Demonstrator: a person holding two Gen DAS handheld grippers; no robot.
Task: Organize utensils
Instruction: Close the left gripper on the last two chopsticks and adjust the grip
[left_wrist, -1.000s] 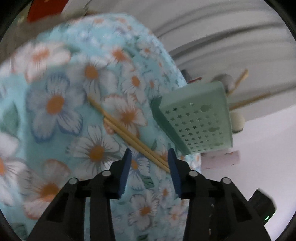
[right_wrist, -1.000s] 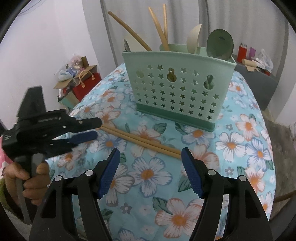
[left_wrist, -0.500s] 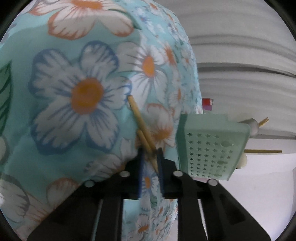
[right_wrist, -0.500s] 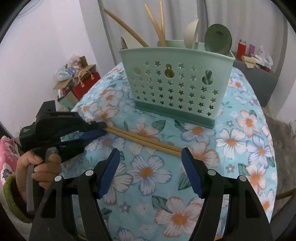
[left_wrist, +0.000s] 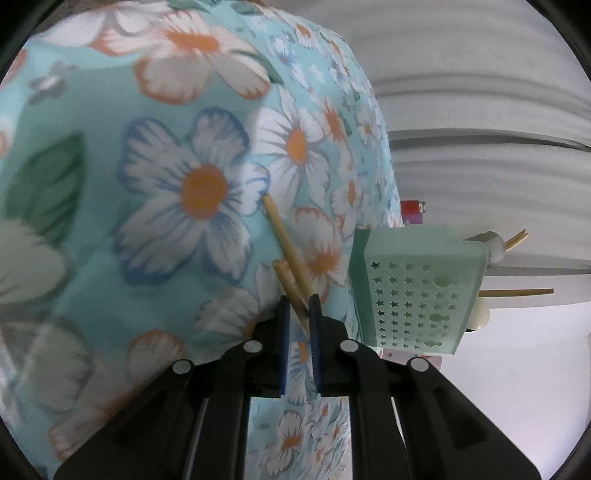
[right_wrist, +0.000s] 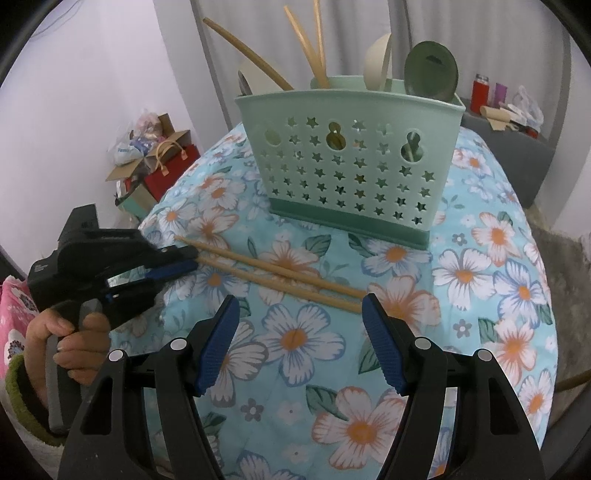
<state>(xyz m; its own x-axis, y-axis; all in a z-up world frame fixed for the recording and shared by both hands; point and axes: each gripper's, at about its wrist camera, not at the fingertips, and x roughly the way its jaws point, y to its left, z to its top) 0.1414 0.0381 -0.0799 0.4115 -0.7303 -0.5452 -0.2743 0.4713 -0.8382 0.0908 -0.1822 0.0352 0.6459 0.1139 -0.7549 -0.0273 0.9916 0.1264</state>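
Two wooden chopsticks lie side by side on the floral tablecloth, in front of a mint green utensil basket. The basket holds chopsticks, spoons and a ladle. My left gripper comes in from the left and is shut on the left ends of the chopsticks. In the left wrist view the jaws stand nearly closed around the chopsticks, with the basket to the right. My right gripper is open and empty, just in front of the chopsticks' right ends.
The table is round and drops off on all sides. Bags and a red box sit on the floor at the far left. A grey cabinet with red bottles stands at the back right. Curtains hang behind.
My left gripper moved in on the chopsticks' left ends and closed from wide open to shut on them. The right gripper stayed open and nearly still.
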